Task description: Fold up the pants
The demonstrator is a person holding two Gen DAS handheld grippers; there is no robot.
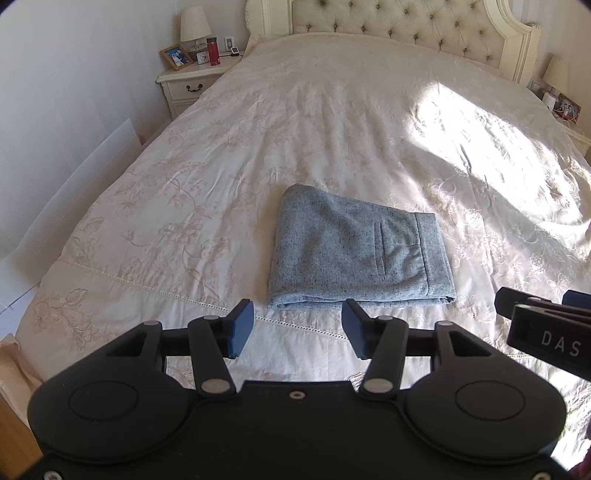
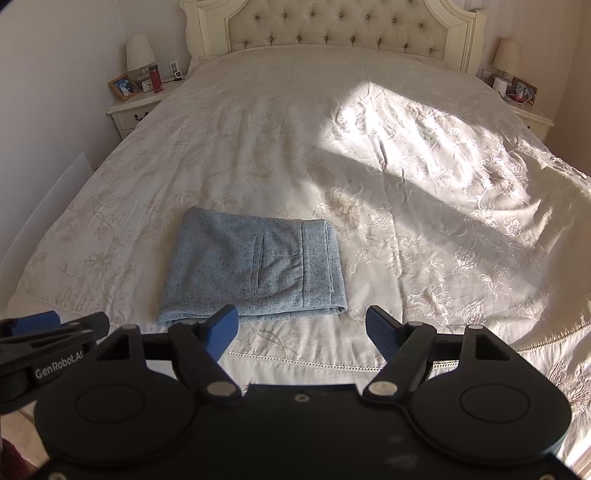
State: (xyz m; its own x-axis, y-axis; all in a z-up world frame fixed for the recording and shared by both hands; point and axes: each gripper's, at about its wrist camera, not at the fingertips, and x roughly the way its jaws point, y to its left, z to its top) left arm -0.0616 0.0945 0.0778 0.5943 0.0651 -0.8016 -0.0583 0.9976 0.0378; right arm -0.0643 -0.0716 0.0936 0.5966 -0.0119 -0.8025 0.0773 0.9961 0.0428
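Left gripper (image 1: 297, 328) spread wide, holding nothing; right gripper (image 2: 302, 332) likewise wide, nothing between its blue pads (image 2: 222, 329). Side of the right unit reads "DAS" in the left view, left unit reads "GenRobot.AI" in the right view. Grey pants (image 1: 360, 251) lie folded into a compact rectangle just ahead of both, near the bed's front edge (waistband on the right). Bedspread (image 1: 221, 155): cream, floral, bare all round, sunlit patch right. Tufted headboard (image 2: 340, 26), nightstand (image 1: 188, 83) w/ lamp (image 1: 195, 26).

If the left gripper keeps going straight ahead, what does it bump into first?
Probably the near edge of the folded grey-blue wool pants, lying just ahead of the open left gripper on the cream embroidered bedspread.
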